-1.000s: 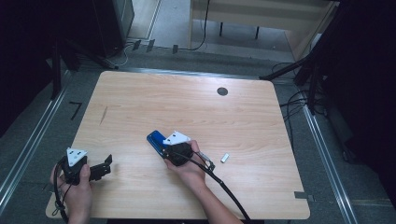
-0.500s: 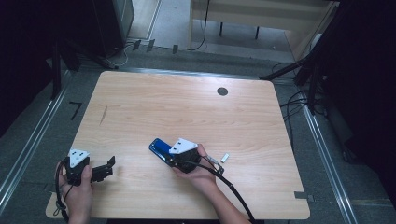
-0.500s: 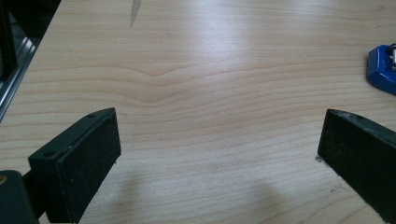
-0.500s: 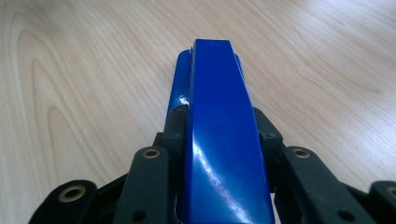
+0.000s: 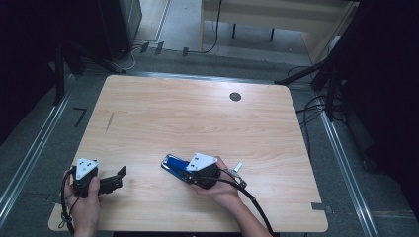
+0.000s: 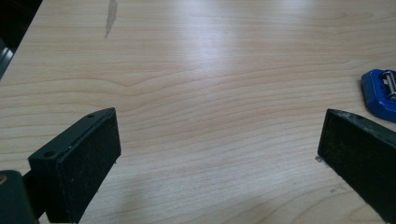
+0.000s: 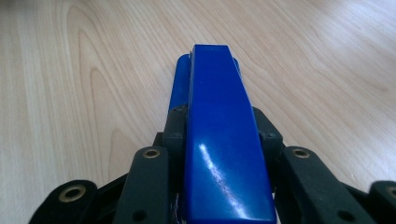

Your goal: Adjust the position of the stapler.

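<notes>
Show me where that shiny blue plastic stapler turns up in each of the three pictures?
High view: the shiny blue plastic stapler lies low, near the middle, clamped in the right hand-held gripper.
Left gripper view: its blue end pokes in at the right edge.
Right gripper view: centre, between the black jaws.
Shared landmark: the pale wooden table.

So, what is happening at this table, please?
A person works at a wooden table with a gripper in each hand. The right gripper is shut on a blue stapler, clamping its sides near the front middle of the table. The left gripper rests near the front left edge, jaws open with nothing between them. A small pale object lies beside the right hand.
</notes>
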The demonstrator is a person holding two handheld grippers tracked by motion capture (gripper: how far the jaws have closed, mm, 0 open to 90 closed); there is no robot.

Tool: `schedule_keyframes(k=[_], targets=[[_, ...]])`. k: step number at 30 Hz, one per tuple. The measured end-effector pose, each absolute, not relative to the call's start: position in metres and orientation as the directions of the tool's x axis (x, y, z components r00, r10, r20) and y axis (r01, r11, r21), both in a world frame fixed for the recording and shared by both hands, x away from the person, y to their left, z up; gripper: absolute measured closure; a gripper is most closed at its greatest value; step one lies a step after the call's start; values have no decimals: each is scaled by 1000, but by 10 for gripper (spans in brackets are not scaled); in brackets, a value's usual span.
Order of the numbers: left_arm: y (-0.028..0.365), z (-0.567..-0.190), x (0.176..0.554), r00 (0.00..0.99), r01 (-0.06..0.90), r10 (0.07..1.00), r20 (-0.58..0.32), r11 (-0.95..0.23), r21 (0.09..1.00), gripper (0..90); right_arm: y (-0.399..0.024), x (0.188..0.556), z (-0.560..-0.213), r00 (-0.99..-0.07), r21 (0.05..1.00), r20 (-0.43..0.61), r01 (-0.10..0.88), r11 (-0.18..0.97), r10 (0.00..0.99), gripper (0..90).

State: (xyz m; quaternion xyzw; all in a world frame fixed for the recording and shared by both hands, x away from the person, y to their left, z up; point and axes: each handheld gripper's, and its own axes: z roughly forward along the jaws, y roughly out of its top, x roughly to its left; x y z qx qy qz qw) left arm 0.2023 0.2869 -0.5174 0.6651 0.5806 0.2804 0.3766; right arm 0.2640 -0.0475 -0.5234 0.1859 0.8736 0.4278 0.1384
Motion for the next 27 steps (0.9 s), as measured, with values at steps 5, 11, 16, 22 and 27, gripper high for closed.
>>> schedule_keyframes(k=[5, 11, 16, 22, 27], targets=[[281, -515, 202, 224, 550, 973, -60, -75, 832, 0, -58, 261, -525, -902, 799, -72, 203, 566, 426, 668], [275, -514, 201, 242, 537, 968, -59, -83, 839, 32, -66, 258, -526, -914, 783, -86, 184, 595, 395, 667], [268, -514, 201, 283, 531, 957, -60, -104, 841, 56, -74, 253, -527, -925, 781, -73, 179, 598, 372, 667], [253, -515, 201, 332, 532, 942, -48, -145, 835, 67, -82, 249, -526, -937, 777, -77, 158, 609, 342, 666], [240, -516, 202, 356, 531, 934, -39, -168, 830, 67, -85, 248, -526, -920, 788, -37, 214, 578, 390, 486]])
